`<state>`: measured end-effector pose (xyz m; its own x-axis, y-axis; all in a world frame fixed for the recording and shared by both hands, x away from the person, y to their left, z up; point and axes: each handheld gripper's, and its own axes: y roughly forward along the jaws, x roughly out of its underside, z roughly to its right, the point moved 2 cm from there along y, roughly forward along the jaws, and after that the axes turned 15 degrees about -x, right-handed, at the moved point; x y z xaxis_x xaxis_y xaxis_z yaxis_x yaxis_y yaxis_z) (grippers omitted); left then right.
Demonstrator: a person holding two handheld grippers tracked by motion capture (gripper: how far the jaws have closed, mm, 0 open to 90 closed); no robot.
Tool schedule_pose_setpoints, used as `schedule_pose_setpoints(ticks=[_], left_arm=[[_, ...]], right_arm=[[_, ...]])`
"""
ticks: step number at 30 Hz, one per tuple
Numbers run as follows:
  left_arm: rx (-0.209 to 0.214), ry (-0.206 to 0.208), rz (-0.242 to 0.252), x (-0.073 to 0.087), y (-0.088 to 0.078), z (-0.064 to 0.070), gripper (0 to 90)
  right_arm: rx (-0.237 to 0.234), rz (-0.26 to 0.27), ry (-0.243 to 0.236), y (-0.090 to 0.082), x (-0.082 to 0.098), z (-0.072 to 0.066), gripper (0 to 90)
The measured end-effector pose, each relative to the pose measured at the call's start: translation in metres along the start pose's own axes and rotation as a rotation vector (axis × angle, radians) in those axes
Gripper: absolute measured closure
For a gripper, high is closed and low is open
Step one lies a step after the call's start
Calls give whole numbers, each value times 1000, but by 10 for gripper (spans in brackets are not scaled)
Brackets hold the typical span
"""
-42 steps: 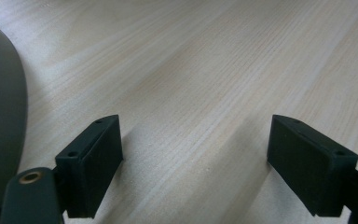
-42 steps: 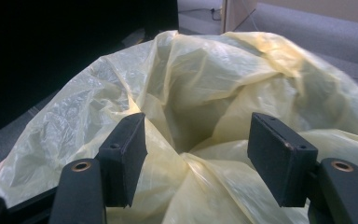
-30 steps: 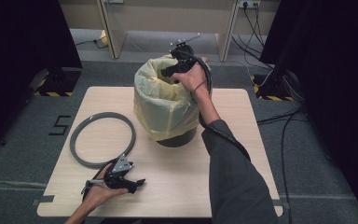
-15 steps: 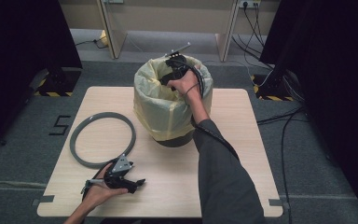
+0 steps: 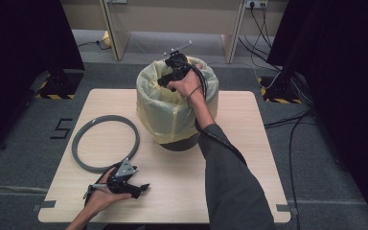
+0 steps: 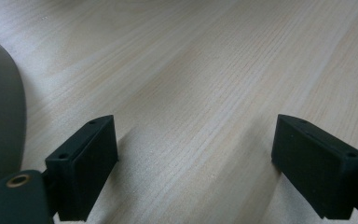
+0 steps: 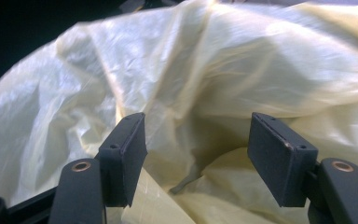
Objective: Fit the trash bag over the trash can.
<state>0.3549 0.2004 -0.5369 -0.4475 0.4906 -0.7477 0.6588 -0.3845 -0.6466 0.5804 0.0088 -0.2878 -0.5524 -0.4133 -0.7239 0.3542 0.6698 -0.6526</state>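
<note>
Inside, right claw [image 7: 196, 158] agape among yellow liner [image 7: 214, 70] folds, clear of rim

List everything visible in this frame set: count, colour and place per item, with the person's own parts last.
Bin: one, dark, middle of the table towards the far edge.
Bag: one, pale yellow, lining the bin and draped over its rim.
Ring: one, grey, flat on the table left of the bin.
Table: one, light wood.
Cables: several, black, on the grey floor at right.
Left tool: one, black, resting on the table's near edge, jaws open and holding nothing.
Right tool: one, black, over the bag's mouth, jaws open.
</note>
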Motion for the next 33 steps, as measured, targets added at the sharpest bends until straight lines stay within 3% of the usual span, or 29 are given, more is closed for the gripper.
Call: schedule_pose_setpoints(ticks=[8,13,18,21,27,29,33], left_arm=[[1,1,0,0,0,0,130],[1,1,0,0,0,0,130],[-1,-1,0,0,0,0,130],[-1,-1,0,0,0,0,130],[-2,-1,0,0,0,0,130],[-2,0,-1,0,0,0,129],[-2,-1,-1,0,0,0,129]], right_arm=[[-48,-92,-43,23,8,-12,374],[-49,-17,-13,7,0,-11,374],[-23,54,-8,-14,-9,-3,368],[12,43,16,-15,-8,8,363],[146,33,155,-15,8,40,358],[163,25,170,-12,11,43,357],[167,9,148,-7,12,41,346]])
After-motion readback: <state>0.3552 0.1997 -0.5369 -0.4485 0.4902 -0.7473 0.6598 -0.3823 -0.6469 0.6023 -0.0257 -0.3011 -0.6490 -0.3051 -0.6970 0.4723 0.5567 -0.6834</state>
